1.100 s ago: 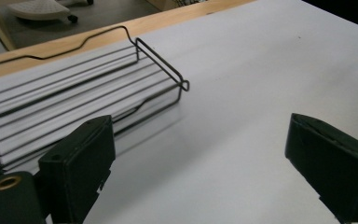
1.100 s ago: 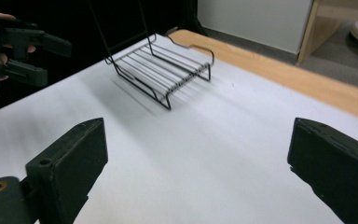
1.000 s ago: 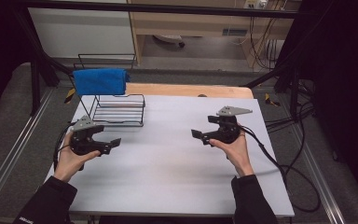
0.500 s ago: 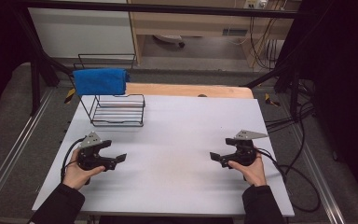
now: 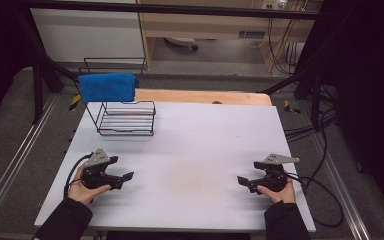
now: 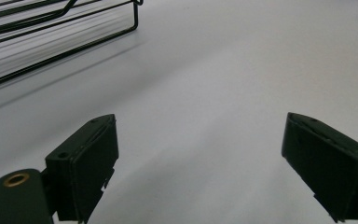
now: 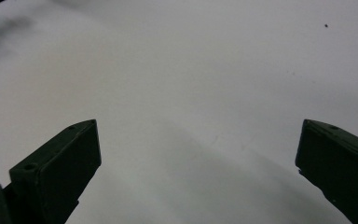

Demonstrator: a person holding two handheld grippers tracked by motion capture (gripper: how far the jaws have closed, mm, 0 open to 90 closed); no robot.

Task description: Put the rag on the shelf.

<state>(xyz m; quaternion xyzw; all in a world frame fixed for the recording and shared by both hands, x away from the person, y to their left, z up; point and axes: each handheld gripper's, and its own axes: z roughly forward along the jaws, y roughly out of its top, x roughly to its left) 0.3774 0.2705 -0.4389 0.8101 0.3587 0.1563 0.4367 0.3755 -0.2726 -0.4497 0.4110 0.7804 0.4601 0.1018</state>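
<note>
A blue towel (image 5: 107,87) hangs over the top rail of a black wire rack (image 5: 126,119) at the table's back left. My left gripper (image 5: 126,177) rests low at the front left of the white table (image 5: 200,150), held in a hand, its jaws wide apart with nothing between them. In the left gripper view (image 6: 200,163) the rack's lower wires (image 6: 60,35) run across the upper left. My right gripper (image 5: 241,180) sits at the front right, also open and empty, and its own view (image 7: 198,168) looks across bare white tabletop.
A wooden board (image 5: 205,96) lies along the table's far edge behind the white surface. Cables (image 5: 325,200) trail off the right side of the table. Metal rails (image 5: 10,165) run along the left, and a dark frame post (image 5: 40,75) stands near the rack.
Both grippers have drawn back from mid-table toward the front edge and lowered to the surface, the left staying left and the right staying right. Both remain open and empty.
</note>
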